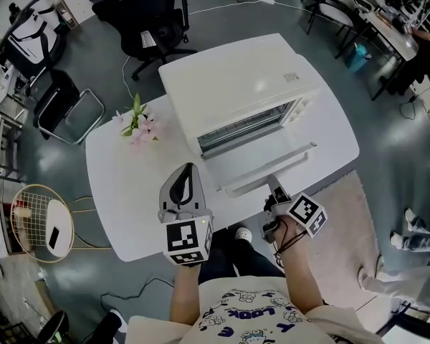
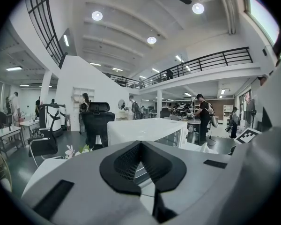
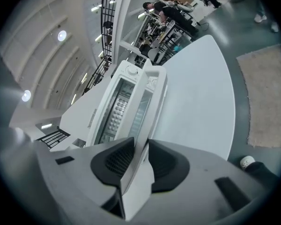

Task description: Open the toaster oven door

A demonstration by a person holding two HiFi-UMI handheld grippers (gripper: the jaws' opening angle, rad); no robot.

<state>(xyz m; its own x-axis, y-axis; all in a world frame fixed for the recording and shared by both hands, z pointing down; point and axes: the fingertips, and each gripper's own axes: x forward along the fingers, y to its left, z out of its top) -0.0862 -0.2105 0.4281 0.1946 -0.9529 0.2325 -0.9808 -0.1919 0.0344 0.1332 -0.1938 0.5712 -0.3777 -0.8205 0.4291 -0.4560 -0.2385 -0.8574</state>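
Head view: toaster oven on table, door dropped near flat, long axis 8-to-2 o'clock. Right gripper clamps the door's front edge, at its 12 o'clock. Left gripper is closed, empty, and farther away.

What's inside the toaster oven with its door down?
Past the lowered door, the toaster oven shows what looks like a wire rack, with nothing visible on it. The oven's top covers the deeper interior, so that part cannot be seen.
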